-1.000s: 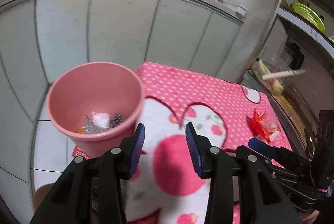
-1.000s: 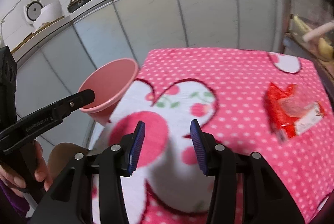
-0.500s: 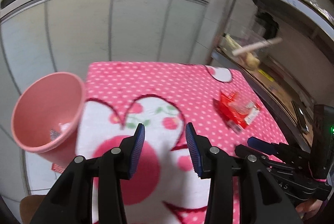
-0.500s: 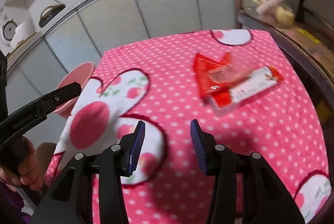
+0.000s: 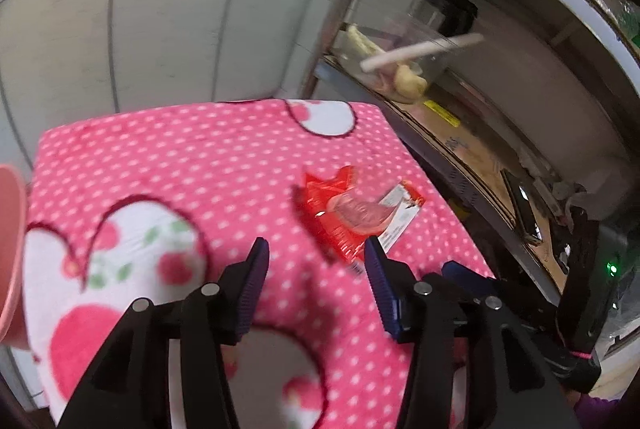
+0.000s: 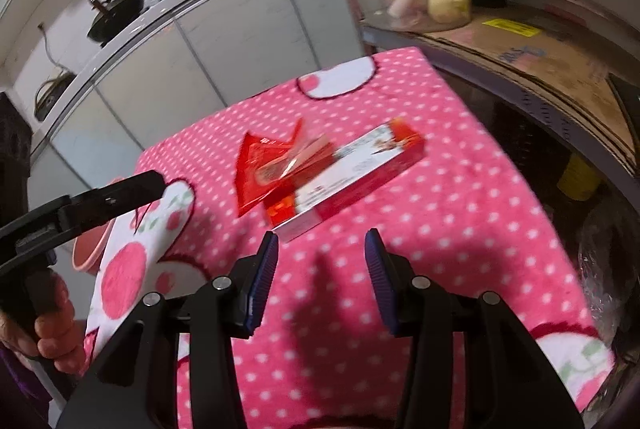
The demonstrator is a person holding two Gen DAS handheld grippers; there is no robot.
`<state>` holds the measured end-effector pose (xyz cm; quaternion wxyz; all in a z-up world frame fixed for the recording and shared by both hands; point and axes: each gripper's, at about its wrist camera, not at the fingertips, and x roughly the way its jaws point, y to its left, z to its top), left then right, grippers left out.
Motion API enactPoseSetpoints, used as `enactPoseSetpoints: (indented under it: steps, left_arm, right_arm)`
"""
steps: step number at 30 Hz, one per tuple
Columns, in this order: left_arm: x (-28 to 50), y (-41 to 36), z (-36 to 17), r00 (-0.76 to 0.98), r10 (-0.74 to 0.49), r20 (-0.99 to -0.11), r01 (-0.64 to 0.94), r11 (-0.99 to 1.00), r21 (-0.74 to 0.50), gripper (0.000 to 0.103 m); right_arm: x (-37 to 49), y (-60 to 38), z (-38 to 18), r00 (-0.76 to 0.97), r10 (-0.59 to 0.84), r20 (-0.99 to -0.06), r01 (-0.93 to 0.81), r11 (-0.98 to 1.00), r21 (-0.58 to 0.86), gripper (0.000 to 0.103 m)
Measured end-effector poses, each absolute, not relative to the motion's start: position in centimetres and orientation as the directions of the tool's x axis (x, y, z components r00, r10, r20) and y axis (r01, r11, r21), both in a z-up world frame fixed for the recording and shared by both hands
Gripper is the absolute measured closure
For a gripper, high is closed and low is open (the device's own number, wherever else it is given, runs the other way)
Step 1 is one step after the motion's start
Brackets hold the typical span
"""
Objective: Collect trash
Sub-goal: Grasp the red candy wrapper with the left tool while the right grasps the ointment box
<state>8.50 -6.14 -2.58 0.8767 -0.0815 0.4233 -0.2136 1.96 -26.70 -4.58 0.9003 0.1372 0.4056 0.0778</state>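
Your left gripper point(image 5: 316, 269) has just been widening its jaws; they're released, nothing between them, hanging over the pink dotted blanket point(image 5: 180, 157) short of the box. Your right gripper point(image 6: 320, 269) is also released and empty, just on the near side of the same box. The trash: a red and white carton point(image 6: 352, 177) lies flat on the blanket with a crumpled red wrapper point(image 6: 272, 161) resting on its left end, touching it. Taking the box as landmark: bare blanket all around it, most of it to its left and on your side. The blanket's right edge runs near the box, and past that edge sits a low shelf with cardboard point(image 6: 560, 69). The pink bin point(image 6: 90, 249) stands off the blanket's left edge, well apart from the box.
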Motion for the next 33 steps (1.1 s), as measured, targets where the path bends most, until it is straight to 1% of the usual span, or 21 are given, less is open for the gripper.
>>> enactPoseSetpoints:
  steps: [4, 8, 13, 14, 15, 17, 18, 22, 27, 30, 33]
  left_arm:
    - [11.4, -7.8, -3.7, 0.523, -0.445, -0.727, 0.287, 0.895, -0.342, 0.054]
    - [14.2, -8.6, -5.5, 0.489, -0.429, -0.760, 0.245, 0.903, -0.352, 0.053]
    - [16.5, -9.2, -7.6, 0.423, -0.446, -0.789, 0.203, 0.895, -0.397, 0.053]
    - [16.7, -9.2, -7.9, 0.417, -0.446, -0.792, 0.196, 0.895, -0.401, 0.055]
    - [17.0, -9.1, -8.4, 0.405, -0.452, -0.795, 0.183, 0.892, -0.413, 0.060]
    - [17.2, -8.8, -8.8, 0.389, -0.492, -0.779, 0.179, 0.870, -0.459, 0.075]
    - [17.1, -8.7, -8.9, 0.385, -0.504, -0.773, 0.183, 0.863, -0.472, 0.087]
    - [16.3, -8.0, -8.1, 0.427, -0.510, -0.747, 0.214, 0.860, -0.464, 0.092]
    - [14.7, -5.7, -5.9, 0.529, -0.450, -0.720, 0.210, 0.891, -0.403, 0.092]
    - [13.5, -3.9, -4.8, 0.572, -0.422, -0.704, 0.210, 0.904, -0.371, 0.092]
    - [12.4, -2.4, -4.0, 0.590, -0.415, -0.692, 0.208, 0.907, -0.367, 0.092]
  right_arm:
    - [2.3, -27.8, -4.7, 0.662, 0.256, -0.705, -0.016, 0.944, 0.328, 0.057]
    - [3.0, -28.7, -5.1, 0.645, 0.311, -0.698, -0.016, 0.919, 0.395, 0.057]
    - [4.1, -29.1, -5.4, 0.633, 0.354, -0.689, -0.022, 0.898, 0.440, 0.057]
    - [4.3, -29.1, -5.4, 0.632, 0.358, -0.688, -0.022, 0.895, 0.446, 0.057]
    - [4.6, -29.2, -5.5, 0.630, 0.363, -0.686, -0.018, 0.891, 0.454, 0.057]
    - [5.2, -29.6, -5.5, 0.629, 0.369, -0.684, -0.006, 0.882, 0.471, 0.057]
    - [5.6, -29.8, -5.6, 0.626, 0.376, -0.683, 0.002, 0.875, 0.483, 0.057]
    - [7.2, -30.7, -6.2, 0.605, 0.397, -0.691, 0.031, 0.855, 0.518, 0.057]
    - [9.7, -30.7, -7.3, 0.552, 0.443, -0.706, 0.060, 0.824, 0.564, 0.057]
    - [11.0, -30.2, -7.6, 0.537, 0.447, -0.715, 0.057, 0.827, 0.559, 0.057]
    - [12.6, -29.2, -7.9, 0.517, 0.464, -0.719, 0.040, 0.826, 0.562, 0.057]
